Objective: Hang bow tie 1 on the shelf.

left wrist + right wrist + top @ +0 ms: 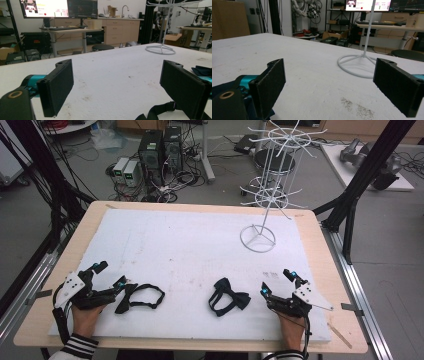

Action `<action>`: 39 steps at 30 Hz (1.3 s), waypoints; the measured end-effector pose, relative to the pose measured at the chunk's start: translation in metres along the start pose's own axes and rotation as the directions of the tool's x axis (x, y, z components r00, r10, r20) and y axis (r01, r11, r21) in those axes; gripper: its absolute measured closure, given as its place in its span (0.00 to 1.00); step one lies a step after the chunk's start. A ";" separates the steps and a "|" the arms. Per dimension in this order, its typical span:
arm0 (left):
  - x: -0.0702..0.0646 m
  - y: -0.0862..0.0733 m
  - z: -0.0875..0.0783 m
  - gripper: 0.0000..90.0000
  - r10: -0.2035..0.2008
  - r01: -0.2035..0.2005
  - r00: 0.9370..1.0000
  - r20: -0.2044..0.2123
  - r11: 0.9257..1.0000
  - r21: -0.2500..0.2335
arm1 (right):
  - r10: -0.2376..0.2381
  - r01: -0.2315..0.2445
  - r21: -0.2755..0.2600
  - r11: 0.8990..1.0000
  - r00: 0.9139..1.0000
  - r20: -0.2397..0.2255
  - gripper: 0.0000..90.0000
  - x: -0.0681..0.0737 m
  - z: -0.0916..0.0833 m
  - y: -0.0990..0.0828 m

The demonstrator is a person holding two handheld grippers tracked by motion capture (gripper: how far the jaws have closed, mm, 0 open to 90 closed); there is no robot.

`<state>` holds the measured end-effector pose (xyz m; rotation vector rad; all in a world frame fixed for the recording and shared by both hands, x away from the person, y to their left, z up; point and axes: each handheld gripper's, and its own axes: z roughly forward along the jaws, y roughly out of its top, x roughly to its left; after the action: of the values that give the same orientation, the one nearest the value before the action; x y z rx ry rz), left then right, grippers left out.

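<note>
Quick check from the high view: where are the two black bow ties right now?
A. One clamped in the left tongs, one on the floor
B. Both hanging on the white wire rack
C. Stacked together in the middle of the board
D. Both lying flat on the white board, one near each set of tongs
D: one bow tie lies by the left tongs, the other bow tie by the right tongs, both tongs open, and the white wire rack holds nothing.

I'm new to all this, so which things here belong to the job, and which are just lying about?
Part of the job:
left bow tie
right bow tie
white wire rack
left gripper
right gripper

Just lying about:
computers on the floor
stool
</note>
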<state>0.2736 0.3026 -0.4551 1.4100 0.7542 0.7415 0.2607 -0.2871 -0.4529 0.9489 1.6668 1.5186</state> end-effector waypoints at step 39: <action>0.000 0.000 0.000 0.14 -0.005 0.005 1.000 0.000 1.000 -0.001 | 0.028 -0.028 0.042 0.999 1.000 0.004 0.11 -0.003 0.003 0.002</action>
<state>0.2738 0.3026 -0.4550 1.4071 0.7573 0.7381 0.2648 -0.2882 -0.4506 1.0002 1.6959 1.5051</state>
